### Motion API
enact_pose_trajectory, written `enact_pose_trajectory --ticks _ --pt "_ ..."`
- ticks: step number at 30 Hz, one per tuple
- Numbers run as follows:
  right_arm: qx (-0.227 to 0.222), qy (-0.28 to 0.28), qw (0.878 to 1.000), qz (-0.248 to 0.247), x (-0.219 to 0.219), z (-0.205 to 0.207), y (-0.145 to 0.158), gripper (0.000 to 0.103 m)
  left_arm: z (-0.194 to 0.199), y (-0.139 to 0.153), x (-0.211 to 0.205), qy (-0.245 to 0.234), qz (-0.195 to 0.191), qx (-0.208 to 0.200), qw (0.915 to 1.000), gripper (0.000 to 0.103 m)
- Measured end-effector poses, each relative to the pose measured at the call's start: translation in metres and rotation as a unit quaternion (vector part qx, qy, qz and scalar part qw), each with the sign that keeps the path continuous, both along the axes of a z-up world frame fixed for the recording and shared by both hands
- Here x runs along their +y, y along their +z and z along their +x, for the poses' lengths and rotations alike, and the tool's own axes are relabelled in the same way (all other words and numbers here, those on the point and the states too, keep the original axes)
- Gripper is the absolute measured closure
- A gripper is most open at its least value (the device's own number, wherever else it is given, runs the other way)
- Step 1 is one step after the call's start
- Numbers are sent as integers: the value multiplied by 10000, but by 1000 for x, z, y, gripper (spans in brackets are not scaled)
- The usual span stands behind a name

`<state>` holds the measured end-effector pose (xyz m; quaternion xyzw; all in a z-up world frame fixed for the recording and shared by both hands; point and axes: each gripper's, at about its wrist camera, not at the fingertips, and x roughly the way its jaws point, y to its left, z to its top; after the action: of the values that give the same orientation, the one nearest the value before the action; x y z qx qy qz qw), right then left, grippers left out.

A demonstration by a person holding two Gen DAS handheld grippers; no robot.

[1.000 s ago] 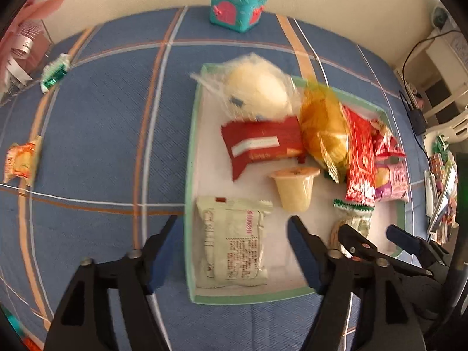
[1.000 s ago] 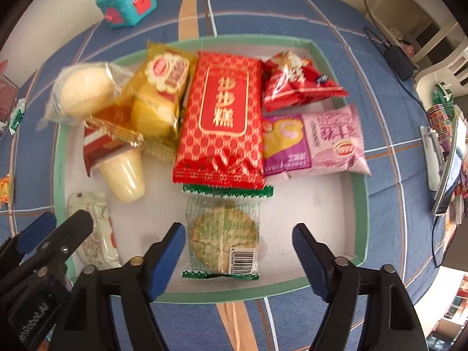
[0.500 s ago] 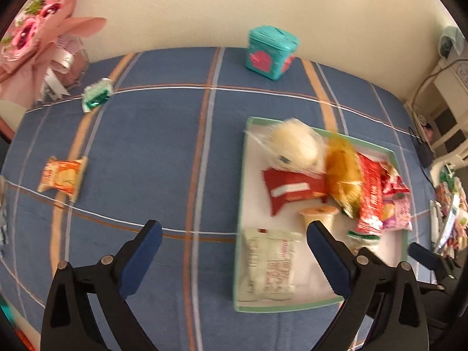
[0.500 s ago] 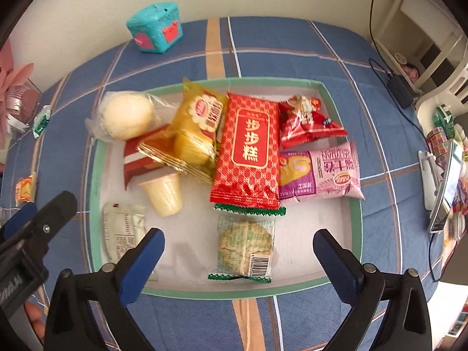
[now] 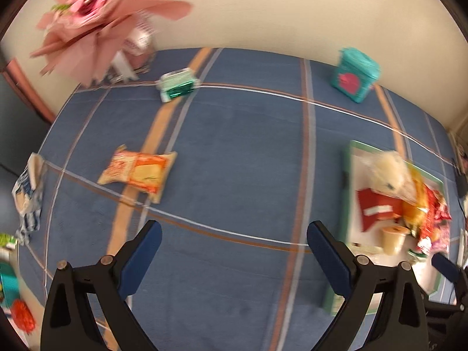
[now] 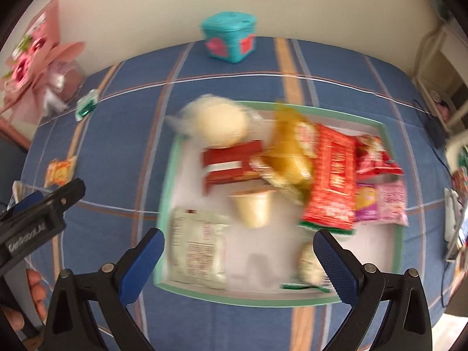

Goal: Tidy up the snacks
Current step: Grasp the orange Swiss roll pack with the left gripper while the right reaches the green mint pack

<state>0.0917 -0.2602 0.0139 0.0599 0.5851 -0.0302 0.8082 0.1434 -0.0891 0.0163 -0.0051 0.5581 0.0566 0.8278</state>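
My left gripper is open and empty above bare blue cloth, left of the green-rimmed tray. Loose on the cloth lie an orange snack packet, a green packet and a blue-white packet. My right gripper hangs open and empty over the near side of the tray. The tray holds a pale packet, a jelly cup, a wrapped bun, a red-white packet, a yellow bag, a red packet, a pink packet and a wrapped cookie.
A teal box stands at the far edge by the wall. A pink bouquet fills the far left corner. The left gripper and a hand show at the left of the right wrist view. Cables and furniture sit beyond the right edge.
Both grippers opened wider and rose away from the tray, leaving the pale packet and the cookie lying in it. The left gripper swung left over the bare cloth.
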Motion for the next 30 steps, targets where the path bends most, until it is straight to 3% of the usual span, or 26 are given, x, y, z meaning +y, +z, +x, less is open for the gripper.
enact_pose_trajectory --ticks 8,14,21,25,30 --pt "-93 502 9984 228 62 15 -9 0 -1 -12 53 678 -54 157 9976 4" --pt "-187 778 9959 431 98 24 -12 0 1 -23 66 899 -189 285 9954 4" --pt "-117 852 9950 509 114 34 -21 0 10 -33 82 710 -355 195 9967 4" --pt "-144 854 9948 538 117 44 -25 0 15 -45 104 890 -703 335 9930 4" --pt "-166 885 9945 539 120 56 -26 0 24 -46 127 1141 -792 237 9900 4"
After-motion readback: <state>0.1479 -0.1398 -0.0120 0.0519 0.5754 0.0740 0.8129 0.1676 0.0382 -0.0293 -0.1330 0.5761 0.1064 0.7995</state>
